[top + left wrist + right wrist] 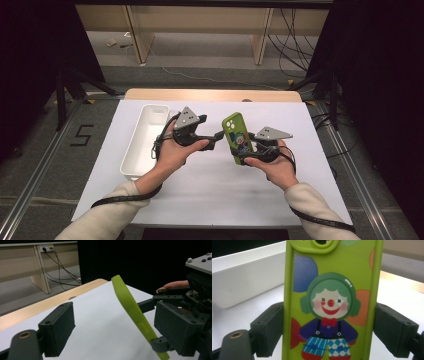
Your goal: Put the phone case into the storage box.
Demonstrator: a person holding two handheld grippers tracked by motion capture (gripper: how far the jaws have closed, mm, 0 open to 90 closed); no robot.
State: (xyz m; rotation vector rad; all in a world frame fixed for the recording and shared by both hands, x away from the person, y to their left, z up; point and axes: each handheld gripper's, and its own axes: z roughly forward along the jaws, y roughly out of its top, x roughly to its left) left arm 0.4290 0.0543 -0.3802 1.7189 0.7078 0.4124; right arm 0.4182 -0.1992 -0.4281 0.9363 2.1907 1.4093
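Note:
A lime-green phone case (234, 131) with a cartoon clown on its back stands upright above the white table. My right gripper (247, 156) is shut on the case's lower part. In the right gripper view the case (329, 302) stands between the two pads, which press on its long edges, with the gripper (329, 335) centred on it. My left gripper (217, 137) points at the case from the left, close to it. In the left gripper view the case (135, 312) shows edge-on between the wide-apart jaws of that gripper (117, 332), near the right-hand one. Nothing is gripped there.
A long white bin (145, 140) lies on the left of the white sheet (210, 195), just behind the left hand; its wall (242, 277) shows past the case. The table's wooden far edge (210, 95) runs behind. Dark stands flank the table.

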